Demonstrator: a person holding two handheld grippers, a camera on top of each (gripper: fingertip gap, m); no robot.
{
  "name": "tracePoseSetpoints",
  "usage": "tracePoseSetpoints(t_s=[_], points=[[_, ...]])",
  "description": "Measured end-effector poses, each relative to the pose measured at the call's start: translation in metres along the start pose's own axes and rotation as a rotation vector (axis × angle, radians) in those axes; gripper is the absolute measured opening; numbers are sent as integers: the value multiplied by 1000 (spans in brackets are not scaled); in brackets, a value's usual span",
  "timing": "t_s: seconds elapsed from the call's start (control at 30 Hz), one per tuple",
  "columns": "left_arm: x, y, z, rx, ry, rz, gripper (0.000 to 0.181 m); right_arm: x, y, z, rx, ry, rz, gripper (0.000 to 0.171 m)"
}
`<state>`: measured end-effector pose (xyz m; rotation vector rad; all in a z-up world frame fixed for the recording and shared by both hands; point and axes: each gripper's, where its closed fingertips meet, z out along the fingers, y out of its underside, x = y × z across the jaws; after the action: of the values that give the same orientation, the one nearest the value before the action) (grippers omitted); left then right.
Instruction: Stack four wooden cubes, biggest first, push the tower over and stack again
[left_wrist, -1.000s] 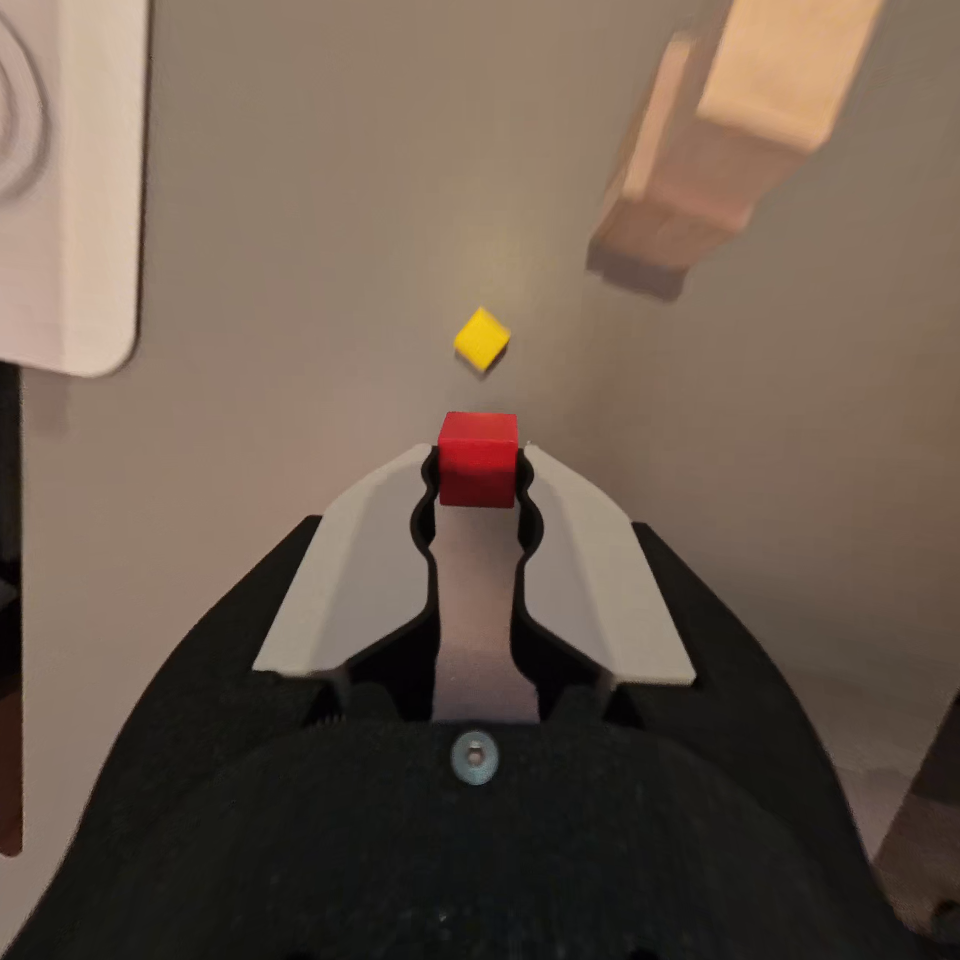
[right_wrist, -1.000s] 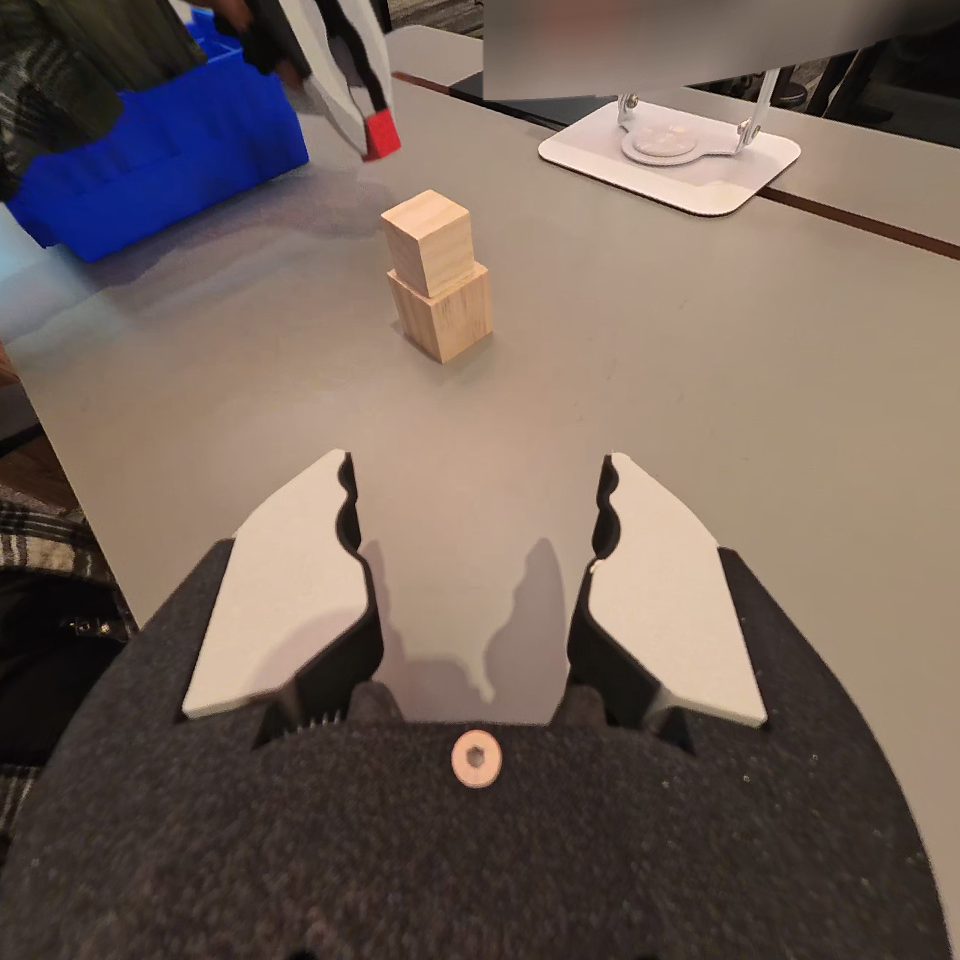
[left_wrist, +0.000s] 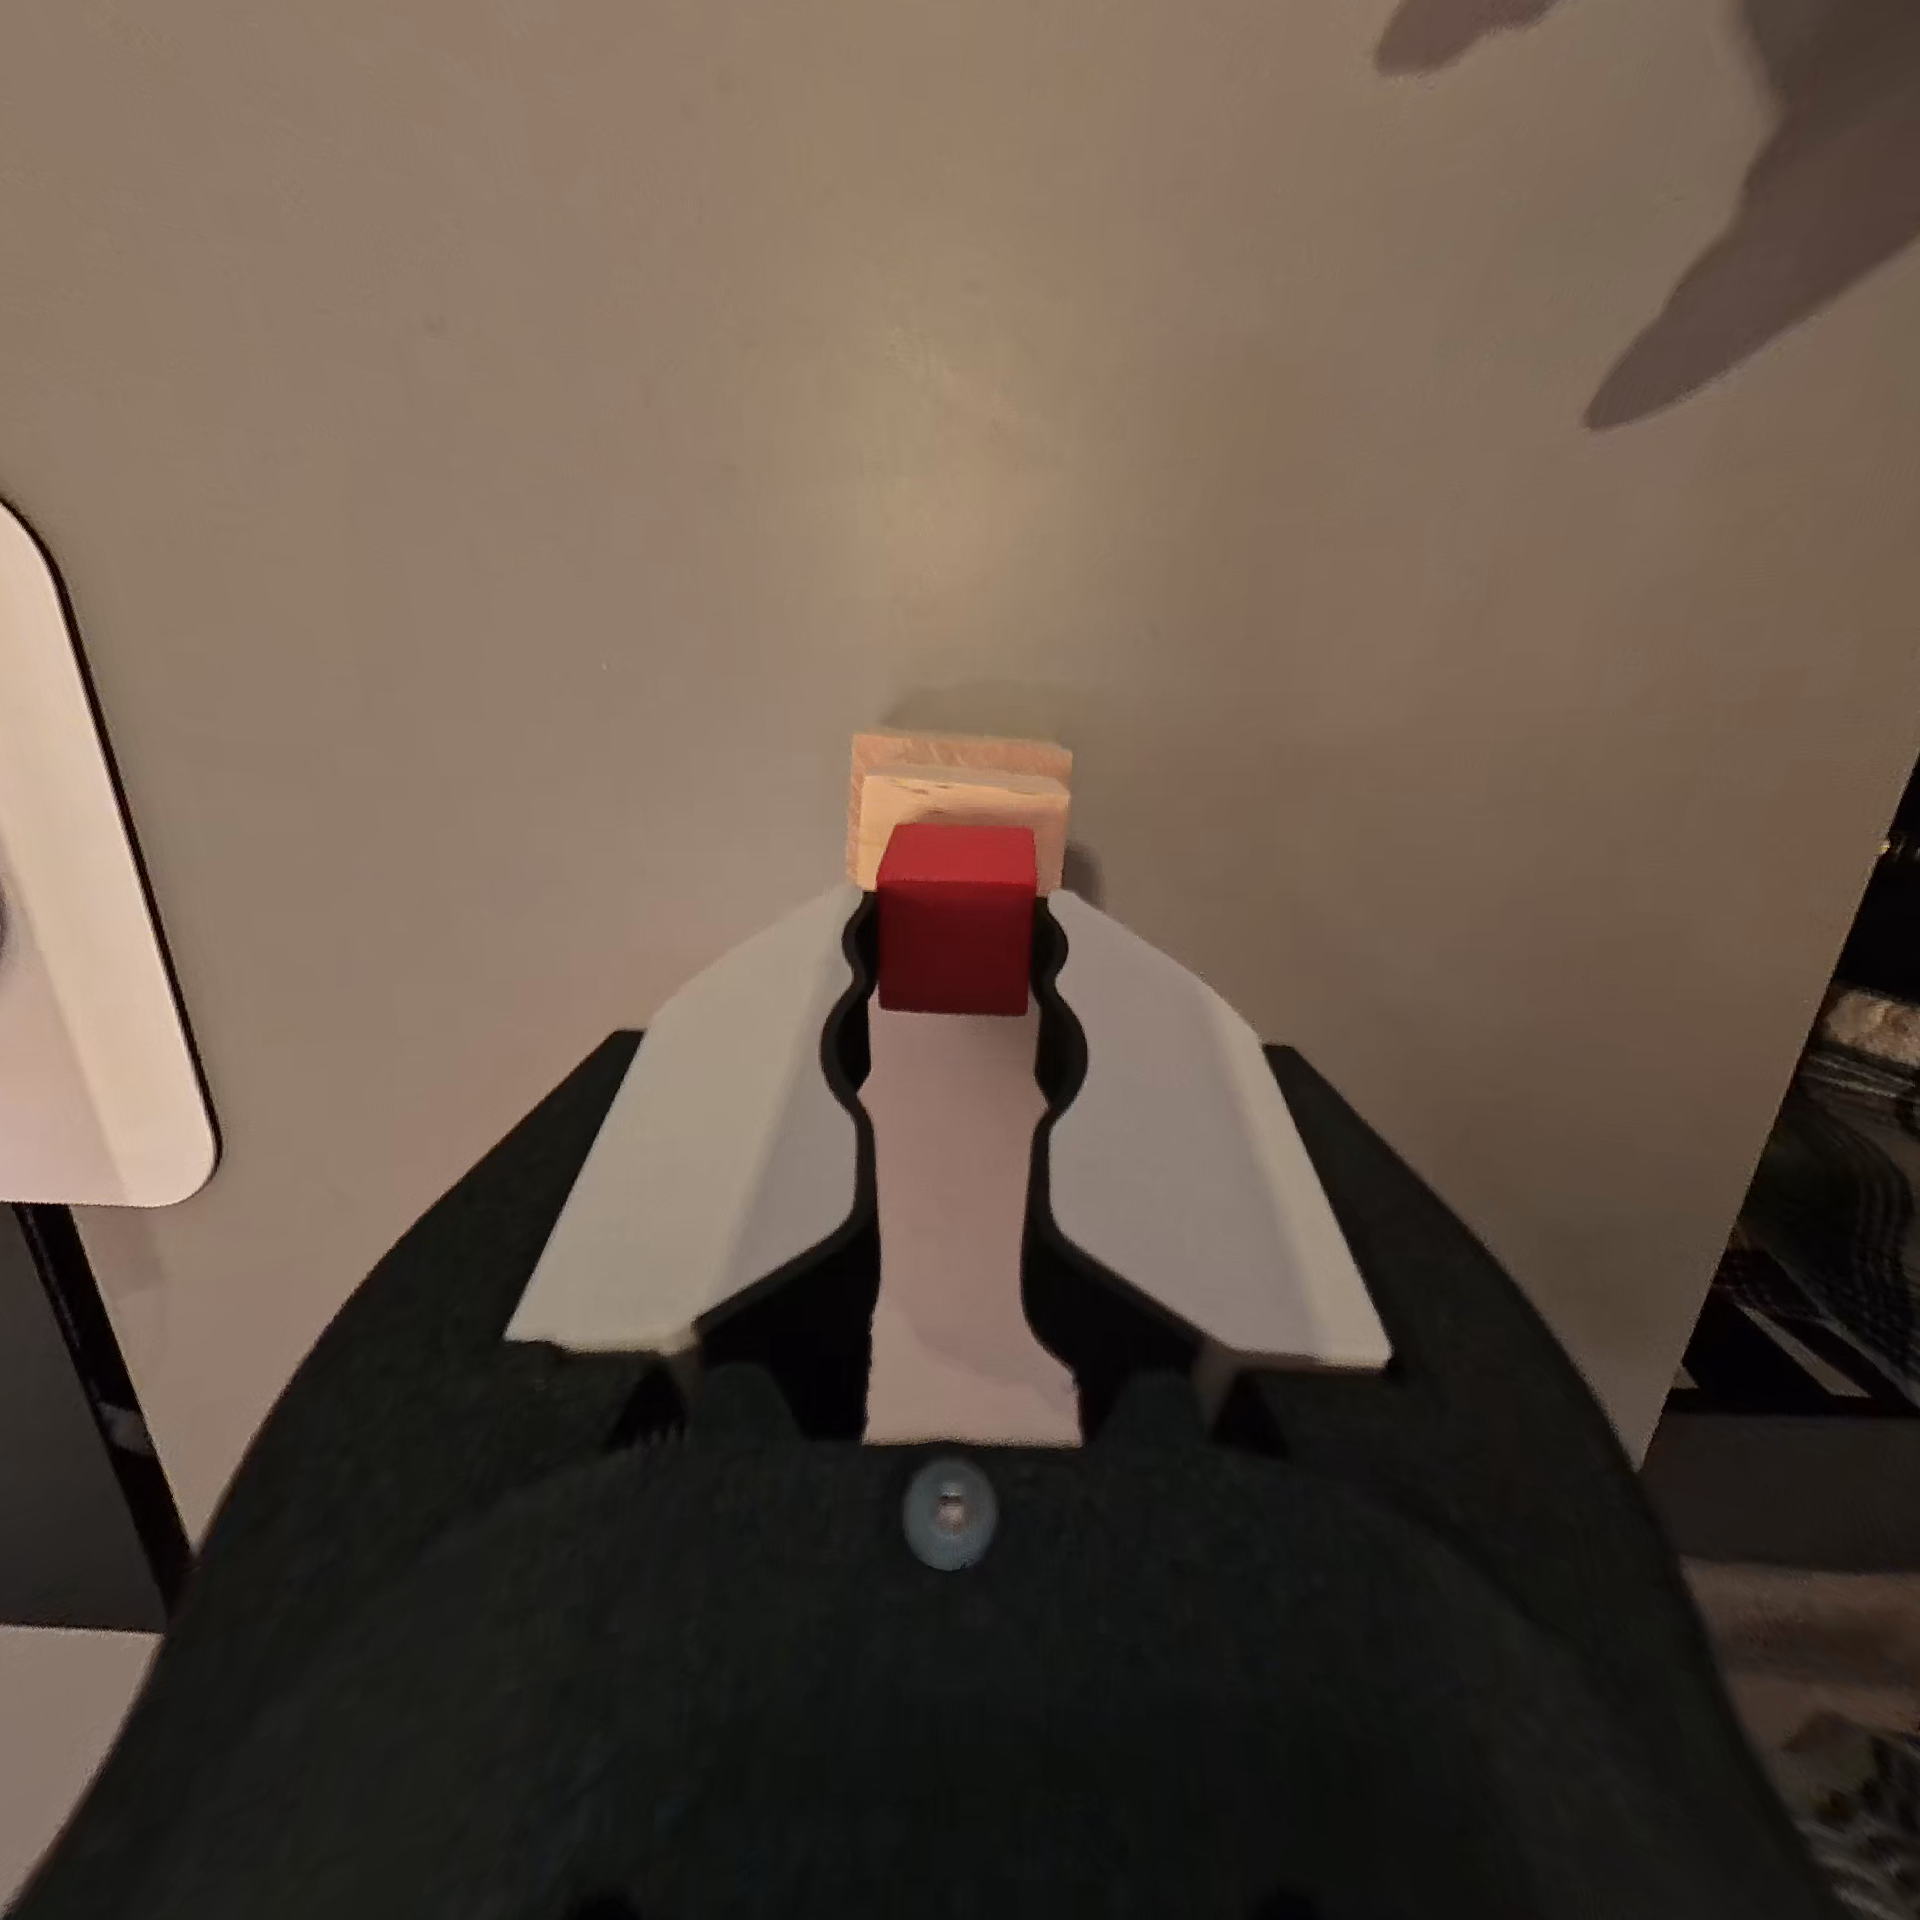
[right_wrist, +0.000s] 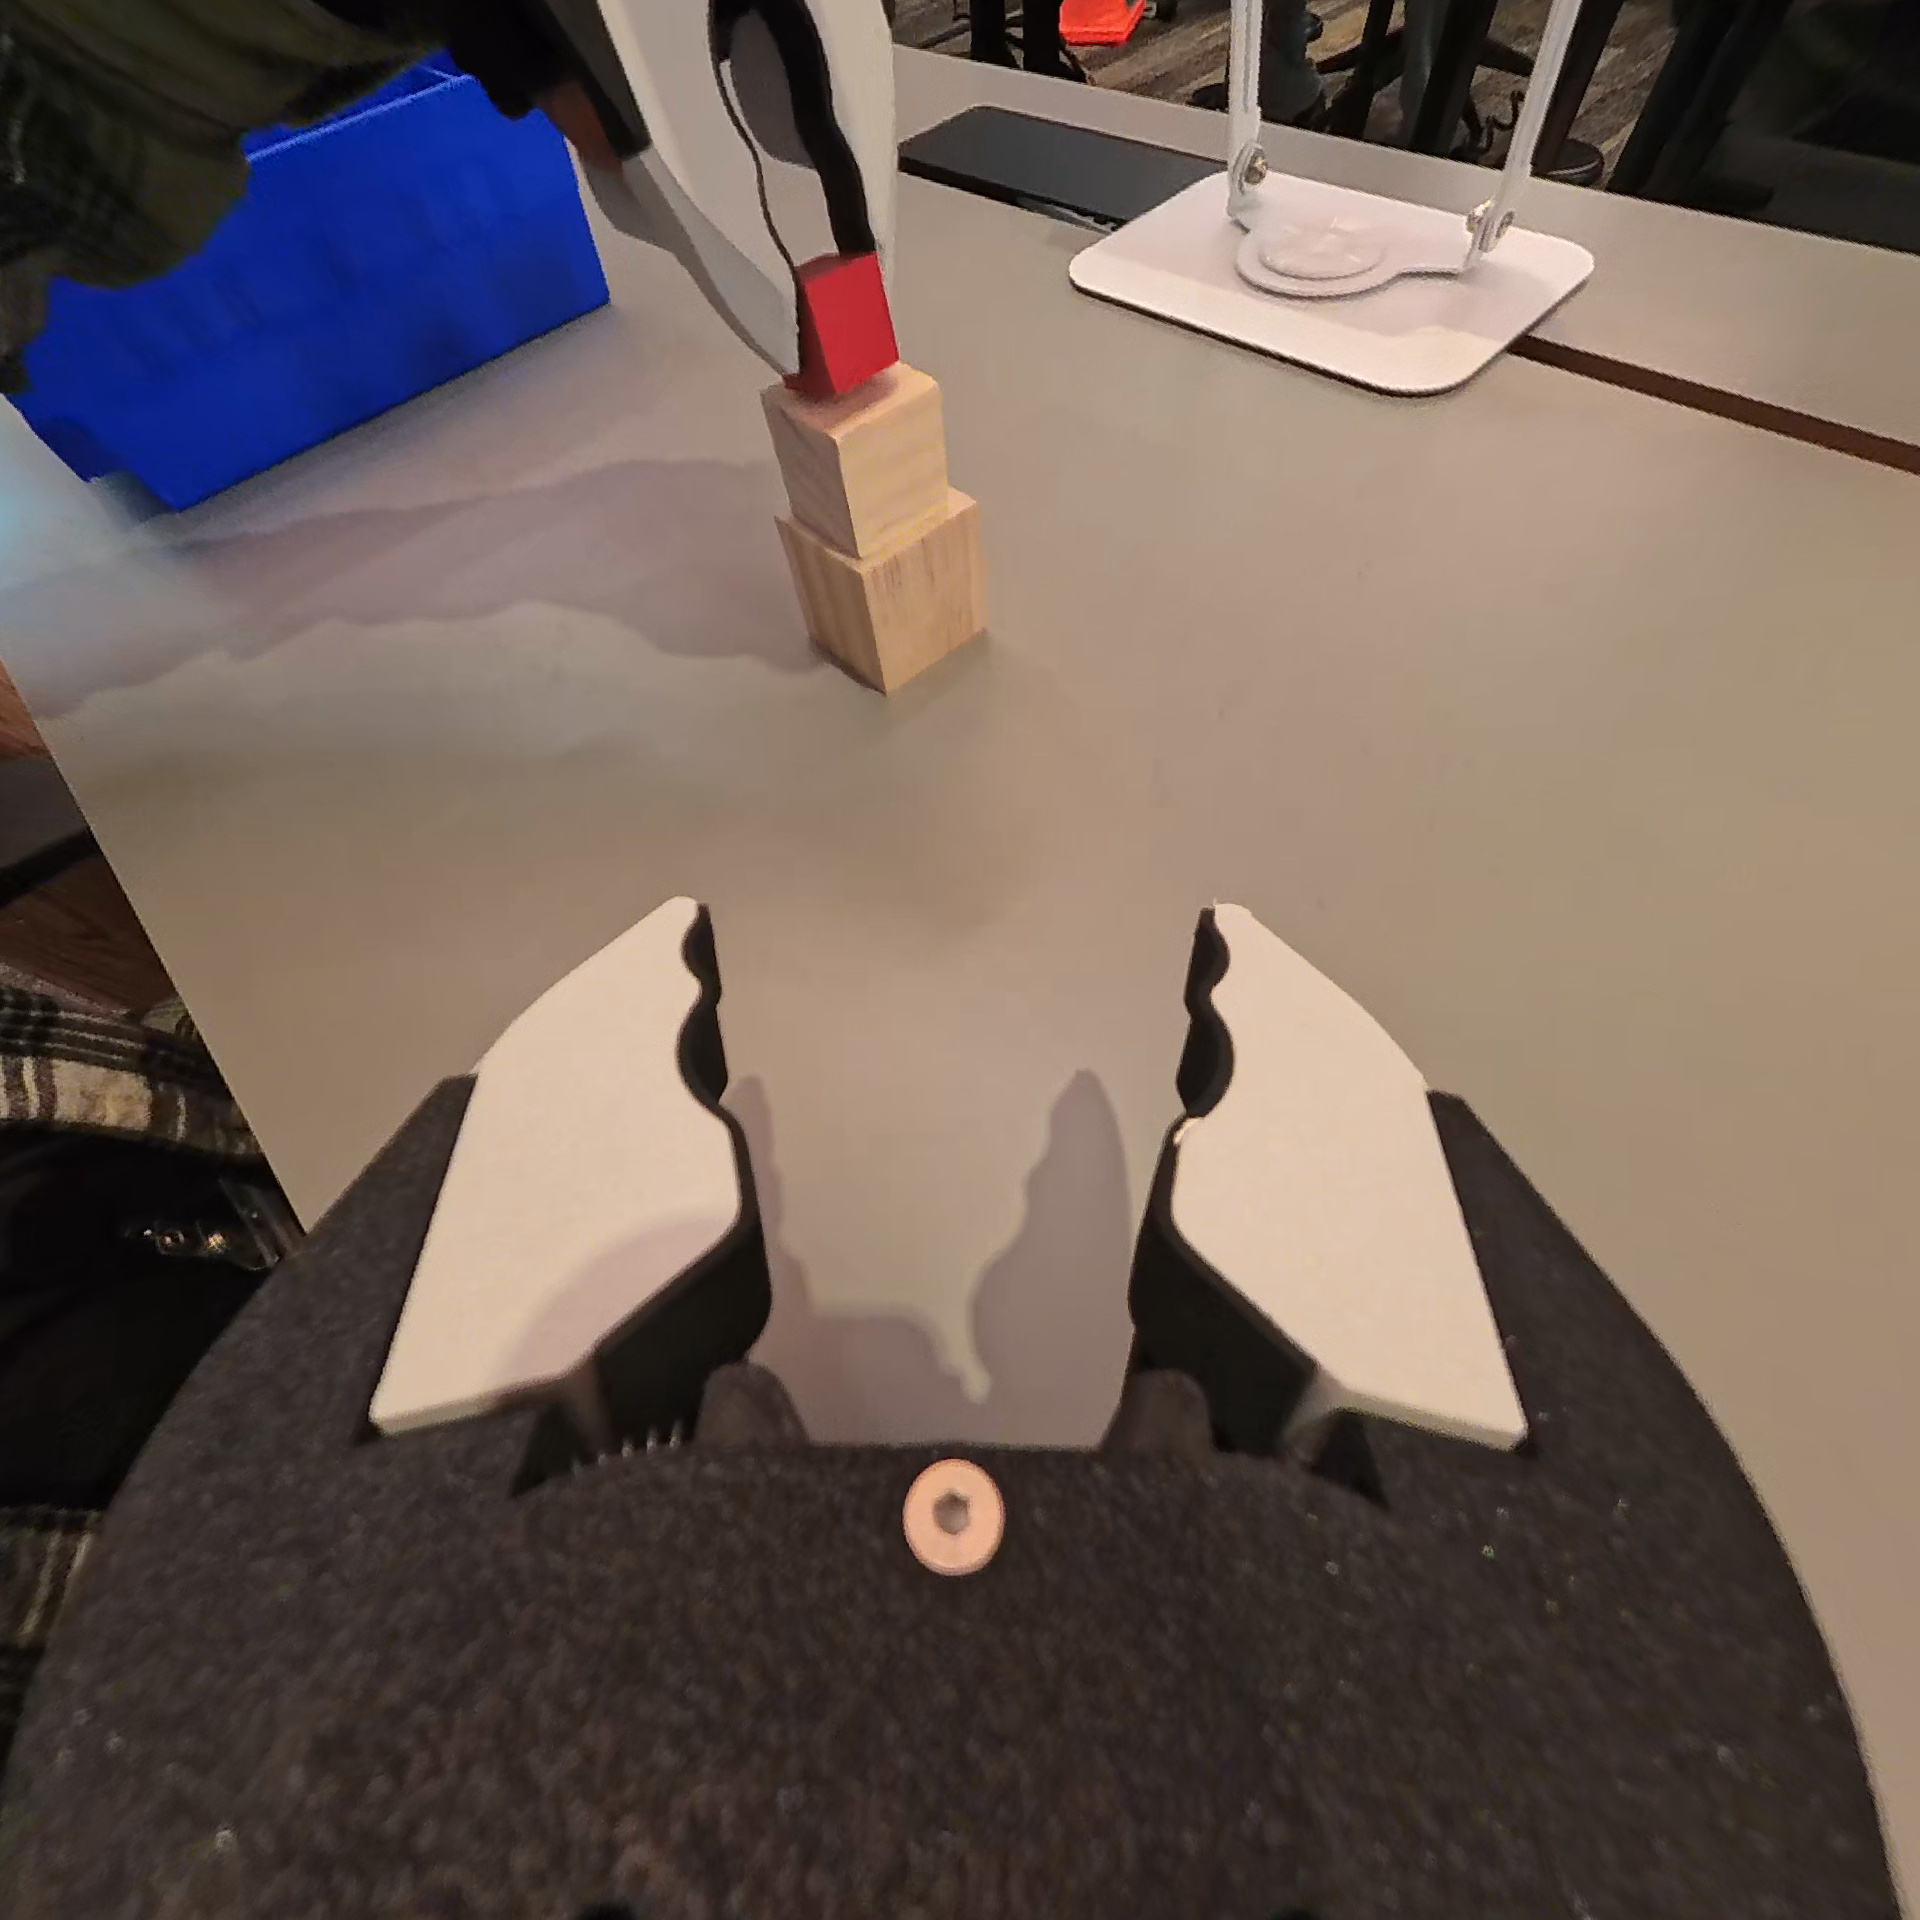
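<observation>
Left claw (right_wrist: 831, 312): clamped on the red cube (right_wrist: 844, 324), which sits tilted, its low corner on or just above the upper wooden cube (right_wrist: 862, 468).
Tower: upper wooden cube on the larger wooden cube (right_wrist: 894, 597), at 12 o'clock from the right claw (right_wrist: 954, 997).
Right claw: fingers wide apart, nothing between them.
Around: blue bin (right_wrist: 312, 301) at 10 o'clock; white stand base (right_wrist: 1340, 301) at 2 o'clock.
Surface: grey tabletop (right_wrist: 1351, 727).
</observation>
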<state>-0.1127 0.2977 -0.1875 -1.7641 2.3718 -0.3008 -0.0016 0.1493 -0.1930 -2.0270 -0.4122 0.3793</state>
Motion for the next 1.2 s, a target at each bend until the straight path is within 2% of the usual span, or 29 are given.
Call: tracePoseSetpoints(t_s=[0.57,0.77,0.9,1.07,1.2], points=[[2,2,6,-108,9,54,28,5,3,-5,13,2,15,86],[0,-1,1,-71,-4,66,50,5,3,-5,16,3,18,88],[-13,6,-18,36,-65,57,69,6,4,-7,18,10,16,88],[-45,35,-34,271,-148,-5,72,8,4,-8,26,14,22,88],[-57,57,-29,457,-118,-65,65,8,3,-6,15,8,20,89]])
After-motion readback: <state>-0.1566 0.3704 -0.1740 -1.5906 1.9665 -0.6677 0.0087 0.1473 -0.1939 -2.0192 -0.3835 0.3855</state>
